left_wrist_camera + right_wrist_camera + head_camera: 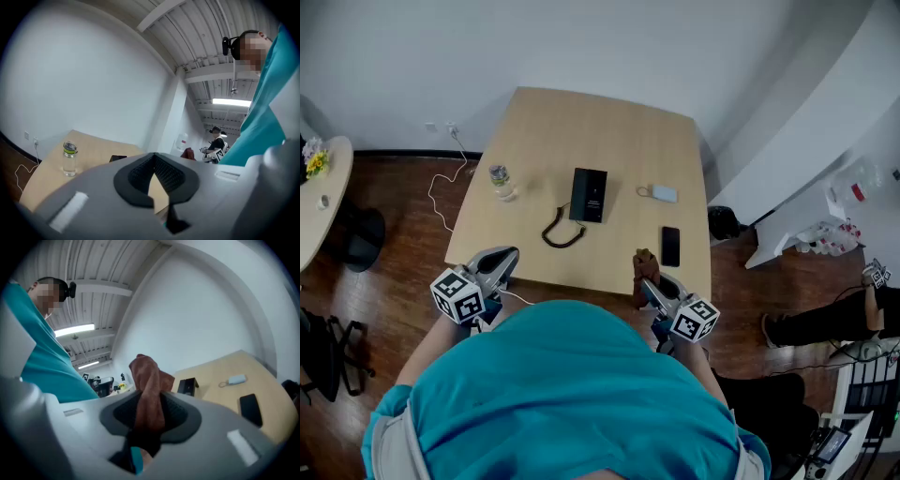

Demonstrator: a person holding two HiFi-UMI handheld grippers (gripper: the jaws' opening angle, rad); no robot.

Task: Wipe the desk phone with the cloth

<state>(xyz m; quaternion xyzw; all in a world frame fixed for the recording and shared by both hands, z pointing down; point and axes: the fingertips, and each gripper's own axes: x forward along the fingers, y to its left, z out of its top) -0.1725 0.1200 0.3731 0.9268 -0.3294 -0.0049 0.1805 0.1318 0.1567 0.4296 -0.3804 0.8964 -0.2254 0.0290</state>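
Gripping the brown cloth (pixel 149 380) bunched upright in my right hand-held gripper (pixel 647 286), I hold it over the tabletop's (pixel 581 131) near edge, and my left hand-held gripper (pixel 495 267) is closed on nothing. The desk phone (pixel 589 195) lies mid-tabletop, its long axis running away from me. Bare wood surrounds it, and its cord (pixel 562 234) curls at the near left.

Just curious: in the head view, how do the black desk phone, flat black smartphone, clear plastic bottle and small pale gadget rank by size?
1. Black desk phone, largest.
2. Flat black smartphone and clear plastic bottle: look alike; bottle seen from above.
3. Small pale gadget, smallest.
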